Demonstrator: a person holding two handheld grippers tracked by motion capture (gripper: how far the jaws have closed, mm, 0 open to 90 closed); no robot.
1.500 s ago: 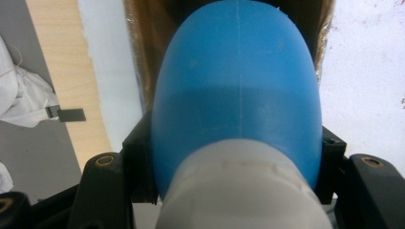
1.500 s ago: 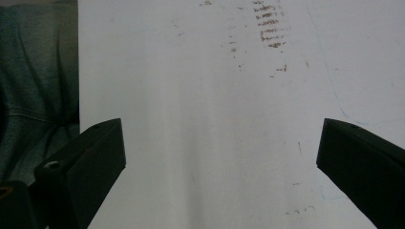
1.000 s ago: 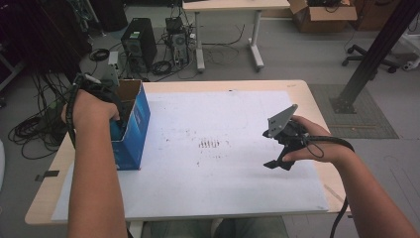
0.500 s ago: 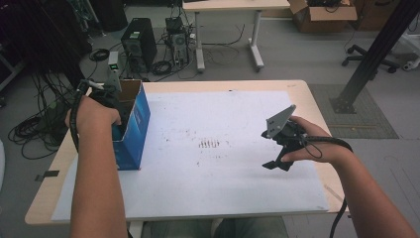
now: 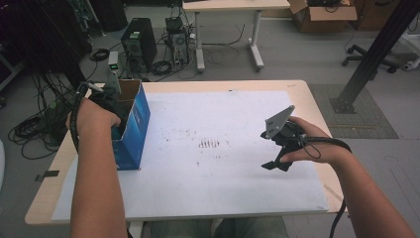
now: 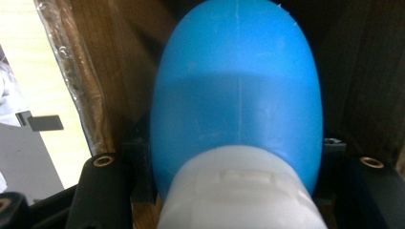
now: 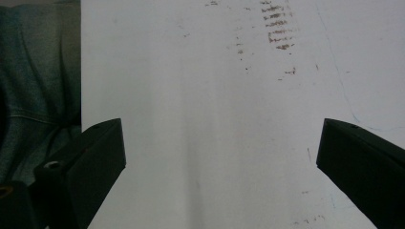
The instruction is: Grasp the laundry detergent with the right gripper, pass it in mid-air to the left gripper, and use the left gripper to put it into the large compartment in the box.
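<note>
An open blue cardboard box point(image 5: 134, 130) stands at the left side of the table. My left gripper point(image 5: 115, 124) reaches down into it, with the hand over it. In the left gripper view a blue bottle point(image 6: 236, 95) with a white cap point(image 6: 239, 191) sits tight between the two black jaws, against the box's brown inner walls. My right gripper point(image 5: 276, 163) hangs low over the white sheet point(image 5: 208, 173) at the right. Its jaws stand wide apart with nothing between them, above the bare sheet point(image 7: 210, 119).
The white sheet covers most of the wooden table point(image 5: 47, 198) and bears small dark marks point(image 5: 209, 144) near its middle. Behind the table are computer towers point(image 5: 138, 42), cables, a second table point(image 5: 233, 7) and a black post point(image 5: 376, 49).
My left hand has sunk a little lower into the blue box. The right gripper has hardly moved.
</note>
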